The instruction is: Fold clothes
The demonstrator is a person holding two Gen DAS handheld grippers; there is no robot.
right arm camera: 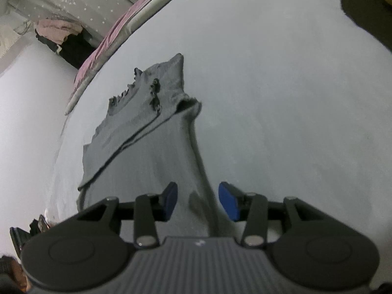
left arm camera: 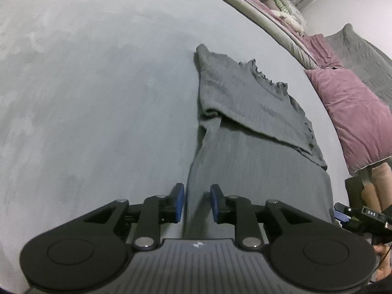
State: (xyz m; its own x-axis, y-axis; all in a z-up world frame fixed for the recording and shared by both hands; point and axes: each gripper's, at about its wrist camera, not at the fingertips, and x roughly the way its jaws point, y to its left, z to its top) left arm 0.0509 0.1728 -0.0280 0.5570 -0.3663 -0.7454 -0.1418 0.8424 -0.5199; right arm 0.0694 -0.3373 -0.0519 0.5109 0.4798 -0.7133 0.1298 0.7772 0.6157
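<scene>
Grey bedsheet (left arm camera: 98, 98) under grey garment (left arm camera: 245, 122) — pink pillow (left arm camera: 355, 112) beside.

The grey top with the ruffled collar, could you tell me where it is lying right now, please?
The grey top lies flat on the pale grey bed surface, collar end away from both tools; its near hem sits between the open left tool and right tool.

Dark grey ribbed garment (left arm camera: 257, 152), pale grey surface (left arm camera: 98, 98), mauve pillow (left arm camera: 355, 112).
</scene>
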